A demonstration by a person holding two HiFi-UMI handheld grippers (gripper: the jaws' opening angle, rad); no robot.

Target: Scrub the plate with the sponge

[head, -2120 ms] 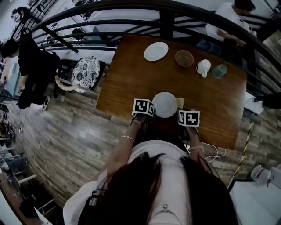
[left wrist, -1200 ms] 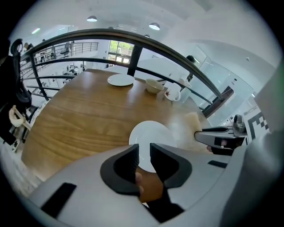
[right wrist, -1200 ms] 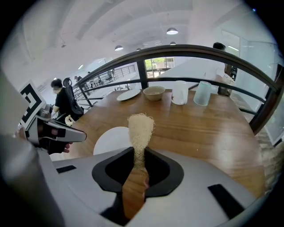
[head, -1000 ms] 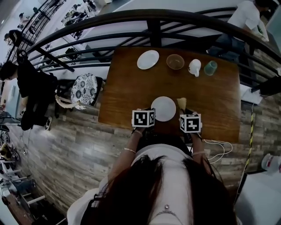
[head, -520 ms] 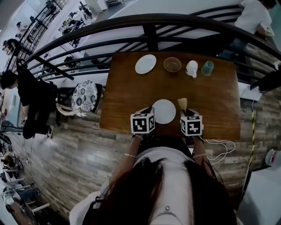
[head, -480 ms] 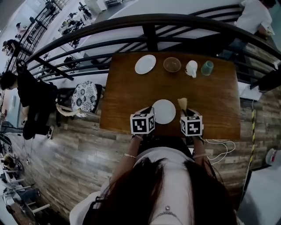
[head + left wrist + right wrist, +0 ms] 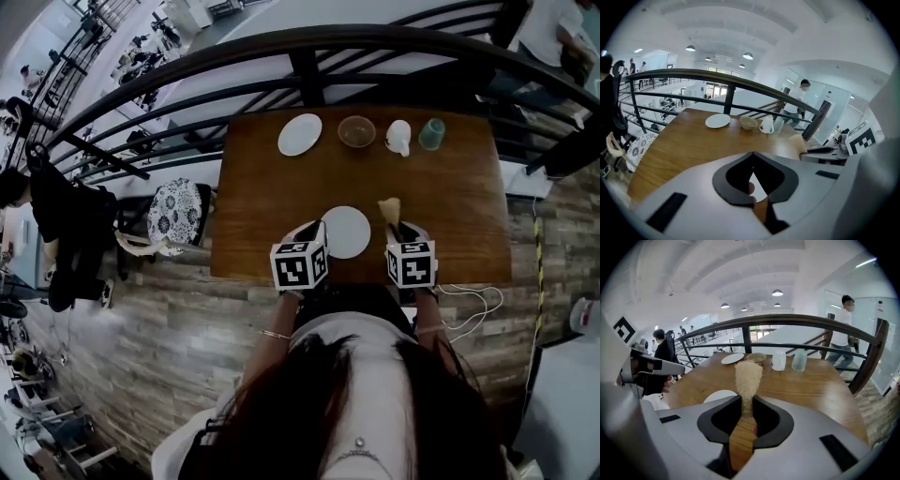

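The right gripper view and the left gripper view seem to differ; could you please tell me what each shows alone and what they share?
Only the right gripper view shows the near plate plainly and the left gripper from the side. Only the left gripper view shows the right gripper from outside, and its own jaws, just closed together with nothing visibly pinched. Both show the sponge clamped in the right gripper, the far plate, bowl, mug and the railing beyond the table.
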